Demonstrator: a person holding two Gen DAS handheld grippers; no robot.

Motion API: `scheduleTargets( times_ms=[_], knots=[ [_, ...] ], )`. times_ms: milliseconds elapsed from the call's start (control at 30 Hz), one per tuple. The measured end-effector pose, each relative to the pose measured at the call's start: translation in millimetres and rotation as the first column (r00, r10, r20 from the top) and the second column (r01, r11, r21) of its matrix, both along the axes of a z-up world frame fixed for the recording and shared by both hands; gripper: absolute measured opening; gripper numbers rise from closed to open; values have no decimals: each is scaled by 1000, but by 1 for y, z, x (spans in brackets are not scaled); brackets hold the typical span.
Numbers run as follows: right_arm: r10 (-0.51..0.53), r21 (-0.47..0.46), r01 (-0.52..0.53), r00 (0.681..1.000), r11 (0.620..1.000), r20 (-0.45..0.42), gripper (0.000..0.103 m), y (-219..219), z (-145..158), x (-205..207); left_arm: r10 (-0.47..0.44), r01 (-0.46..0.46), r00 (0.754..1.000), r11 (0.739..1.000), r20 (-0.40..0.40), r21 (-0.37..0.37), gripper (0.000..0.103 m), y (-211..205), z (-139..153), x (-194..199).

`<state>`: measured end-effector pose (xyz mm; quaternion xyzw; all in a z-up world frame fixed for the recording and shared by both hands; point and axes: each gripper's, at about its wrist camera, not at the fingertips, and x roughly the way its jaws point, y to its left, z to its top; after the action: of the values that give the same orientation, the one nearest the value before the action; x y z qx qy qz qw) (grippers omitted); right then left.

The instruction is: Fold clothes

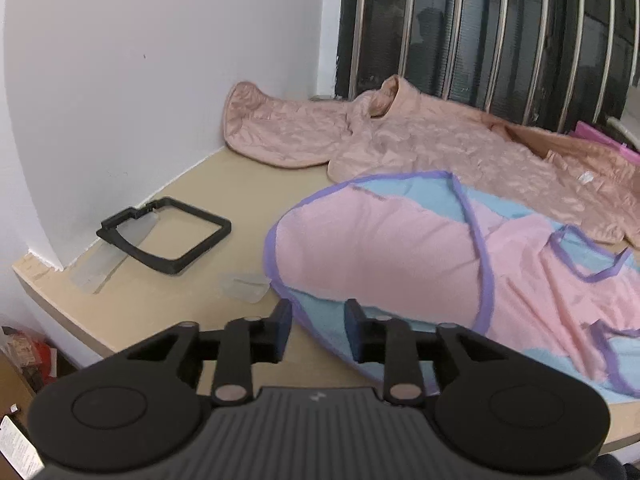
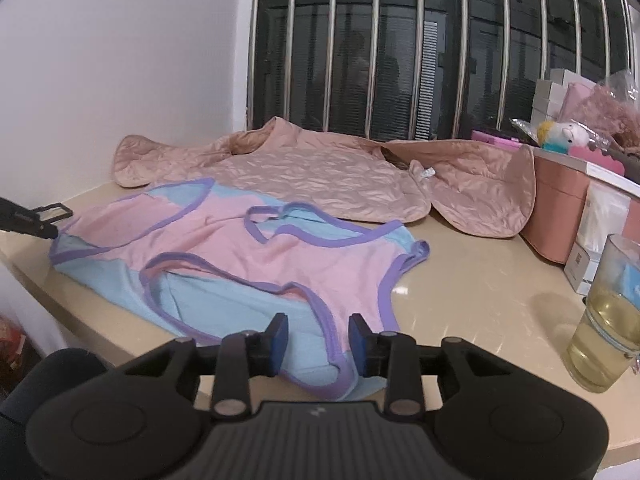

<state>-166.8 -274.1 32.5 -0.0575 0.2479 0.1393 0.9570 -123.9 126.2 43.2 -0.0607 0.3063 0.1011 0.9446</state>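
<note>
A pink and light-blue garment with purple trim (image 1: 400,248) lies spread on the beige table (image 1: 160,304); it also shows in the right wrist view (image 2: 240,256). My left gripper (image 1: 319,320) is open at the garment's left edge, its fingers either side of the purple hem. My right gripper (image 2: 319,336) is open over the garment's near blue edge with the purple trim between its fingers. The left gripper's tip shows at the garment's left corner in the right wrist view (image 2: 44,228). A quilted peach jacket (image 2: 320,172) lies spread behind the garment; it also shows in the left wrist view (image 1: 420,140).
A black square frame (image 1: 168,236) lies by the white wall at left. A glass of yellowish liquid (image 2: 608,316) stands at the right, with pink and white boxes (image 2: 560,208) and a plush toy (image 2: 560,136) behind it. A barred window (image 2: 400,48) backs the table.
</note>
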Motion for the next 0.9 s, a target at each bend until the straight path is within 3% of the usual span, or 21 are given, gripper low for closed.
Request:
scheduleTargets(
  times_ms=[33,167,300,533,800,833,900],
  knots=[
    [9,0,-9,1000,1000,3,32,1,1,-2,-18,18,1000,1000,14,-6,33,-2,4,-4],
    [87,8,-87,996,996,25,36,9,4,-8,-175,176,983,984,51,-28,59,-15,13,-18],
    [195,8,-195,981,981,18,39,28,-1,-10,-357,357,934,932,14,-56,59,-29,0,-22],
    [270,-1,-270,963,963,-2,37,54,-13,-3,-371,369,928,929,-37,-36,58,-28,-21,-11],
    [335,143,-328,942,934,-22,36,74,-23,11,-401,401,916,916,-33,22,55,-31,-26,-16],
    [332,150,-324,943,934,-30,35,77,-26,13,-405,406,914,913,-34,29,55,-31,-27,-17],
    [294,151,-286,955,946,-34,22,81,-31,16,-415,416,909,908,-35,43,55,-32,-27,-19]
  ],
)
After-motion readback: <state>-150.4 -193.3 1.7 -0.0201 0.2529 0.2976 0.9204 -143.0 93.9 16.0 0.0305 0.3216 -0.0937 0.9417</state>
